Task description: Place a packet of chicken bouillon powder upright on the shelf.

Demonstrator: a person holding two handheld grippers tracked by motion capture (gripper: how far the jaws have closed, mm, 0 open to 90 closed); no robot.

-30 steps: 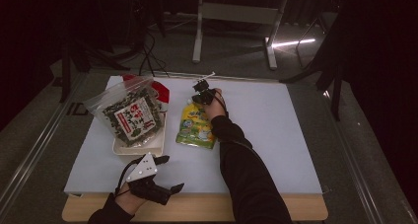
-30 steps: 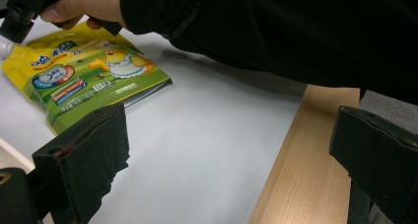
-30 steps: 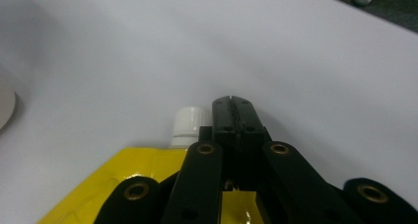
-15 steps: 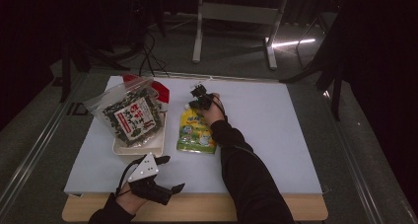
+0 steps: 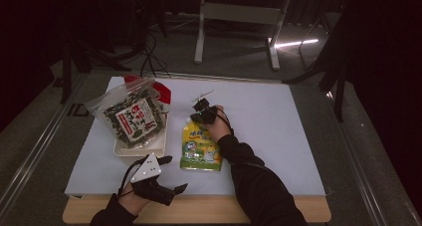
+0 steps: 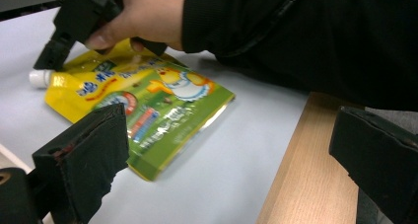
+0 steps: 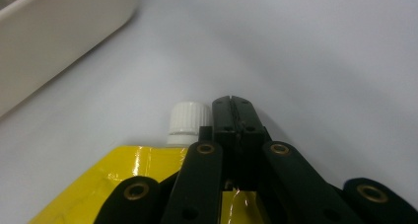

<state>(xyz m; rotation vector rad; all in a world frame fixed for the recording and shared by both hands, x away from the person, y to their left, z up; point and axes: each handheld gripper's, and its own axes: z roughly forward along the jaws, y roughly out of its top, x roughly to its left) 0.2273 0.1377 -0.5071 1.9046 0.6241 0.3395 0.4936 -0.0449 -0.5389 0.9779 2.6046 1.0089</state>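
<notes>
The yellow pouch [image 5: 201, 149] has been dragged left, toward the white tray [image 5: 142, 147], by the right gripper [image 7: 231, 108], clamped on its top edge beside the cap [image 7: 187, 123]. The left gripper [image 6: 222, 150] is held open near the table's near edge.

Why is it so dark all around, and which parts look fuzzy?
High view: the room is dim, only the pale table mat looks lit. Left gripper view: the near black jaws are blurry, the yellow-green spout pouch sharp. Right gripper view: the white tray is blurred.
</notes>
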